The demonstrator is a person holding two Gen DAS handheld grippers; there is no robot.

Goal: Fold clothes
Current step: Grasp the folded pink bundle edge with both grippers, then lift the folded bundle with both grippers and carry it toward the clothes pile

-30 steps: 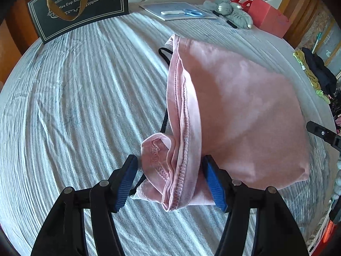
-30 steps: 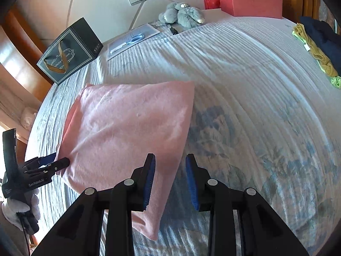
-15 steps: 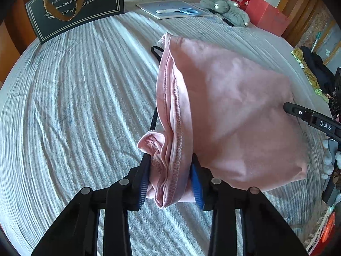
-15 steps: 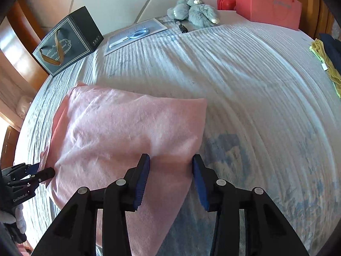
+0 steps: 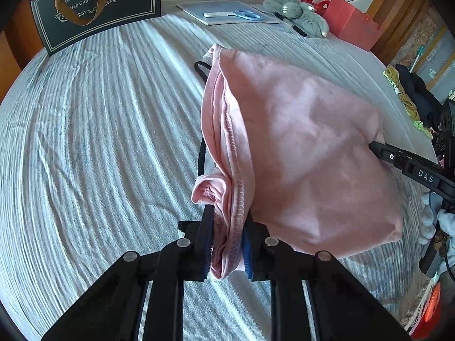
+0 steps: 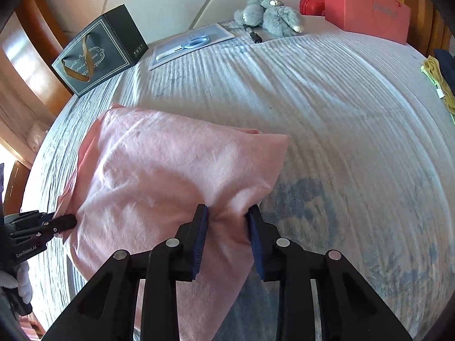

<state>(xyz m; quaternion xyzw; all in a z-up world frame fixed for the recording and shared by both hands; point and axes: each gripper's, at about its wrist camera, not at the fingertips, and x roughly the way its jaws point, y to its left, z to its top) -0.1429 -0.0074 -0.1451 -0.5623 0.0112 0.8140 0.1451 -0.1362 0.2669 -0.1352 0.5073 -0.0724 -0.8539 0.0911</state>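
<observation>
The left tongs point(image 5: 227, 244) are closing on the bunched, stitched hem of the soft pink folded garment point(image 5: 307, 153), pads already pinching it; the right tongs point(image 6: 227, 238) are closing too, with a puckered ridge of the same cloth caught between their pads. The garment lies mid-bed on the white ribbed bedspread point(image 6: 327, 108). My worry: the left grip holds several loose layers, so one may slip out, and the black cord point(image 5: 201, 156) beneath could drag along. Open bedspread lies left and ahead; the dark gift bag point(image 5: 96, 8) and grey plush toy point(image 6: 270, 14) sit well away.
</observation>
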